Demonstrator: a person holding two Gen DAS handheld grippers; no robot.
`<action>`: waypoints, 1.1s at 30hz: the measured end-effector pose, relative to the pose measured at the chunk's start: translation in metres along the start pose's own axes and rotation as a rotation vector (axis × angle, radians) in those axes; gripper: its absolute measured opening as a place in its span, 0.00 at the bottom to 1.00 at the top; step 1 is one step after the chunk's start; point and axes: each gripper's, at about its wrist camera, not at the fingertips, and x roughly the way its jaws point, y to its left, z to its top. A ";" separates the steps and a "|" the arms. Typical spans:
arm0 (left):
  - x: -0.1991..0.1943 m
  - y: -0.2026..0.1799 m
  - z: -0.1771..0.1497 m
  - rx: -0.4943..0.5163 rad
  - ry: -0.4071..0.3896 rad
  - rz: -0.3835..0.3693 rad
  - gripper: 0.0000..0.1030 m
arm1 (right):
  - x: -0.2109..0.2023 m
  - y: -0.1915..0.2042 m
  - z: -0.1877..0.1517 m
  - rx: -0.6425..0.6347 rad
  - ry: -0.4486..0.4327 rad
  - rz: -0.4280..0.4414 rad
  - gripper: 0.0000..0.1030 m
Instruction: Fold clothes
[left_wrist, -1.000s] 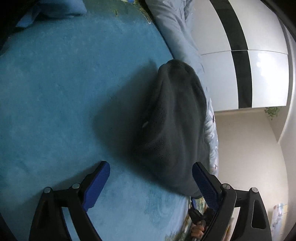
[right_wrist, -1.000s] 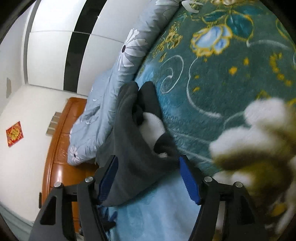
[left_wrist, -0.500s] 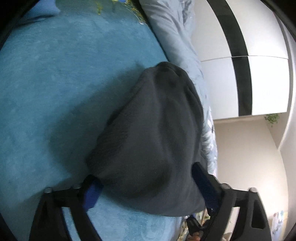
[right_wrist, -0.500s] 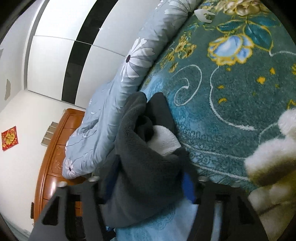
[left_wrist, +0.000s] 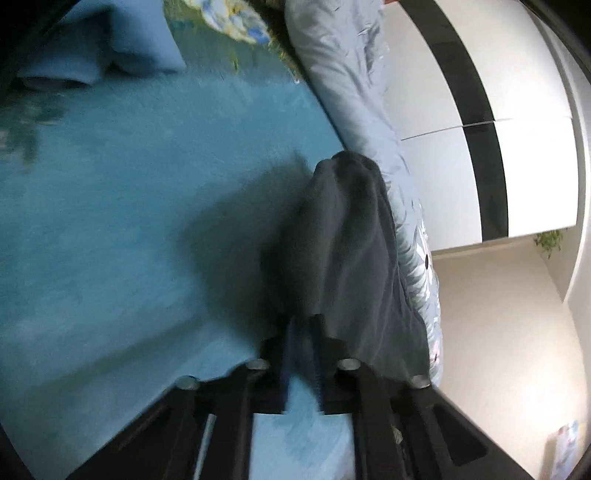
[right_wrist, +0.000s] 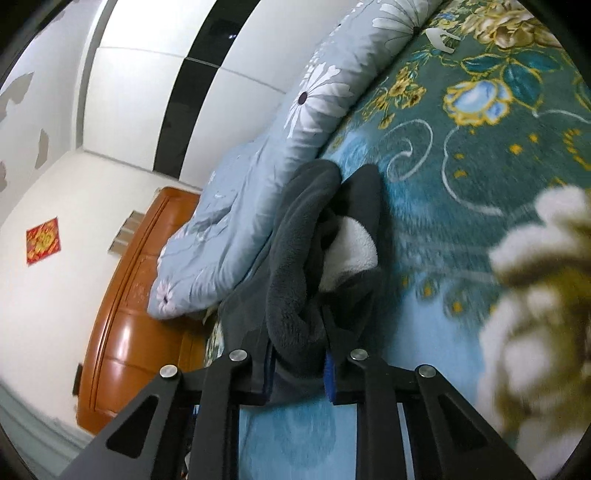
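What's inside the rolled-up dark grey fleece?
White fluffy lining shows inside the dark grey fleece. Anything deeper is covered by its folds. It lies on the blue blanket.

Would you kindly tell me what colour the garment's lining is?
White, inside the dark grey garment: lining shows best from the right wrist.

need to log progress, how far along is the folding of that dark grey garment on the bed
Early stage. Done: both grippers have a grip, the left gripper and the right gripper each shut on an edge of the dark grey garment. In hand: it is bunched and rumpled beside the floral duvet on the teal blanket, white lining showing. Left: spreading it flat and making every fold.
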 end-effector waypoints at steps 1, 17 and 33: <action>-0.009 0.002 -0.004 0.010 -0.003 -0.007 0.00 | -0.006 0.001 -0.007 -0.006 0.006 0.008 0.20; -0.011 0.012 0.033 0.064 -0.006 -0.004 0.72 | -0.031 -0.022 -0.040 0.035 0.013 0.002 0.21; 0.060 -0.002 0.074 0.166 0.063 0.034 0.82 | 0.016 -0.018 -0.048 -0.005 -0.046 -0.075 0.71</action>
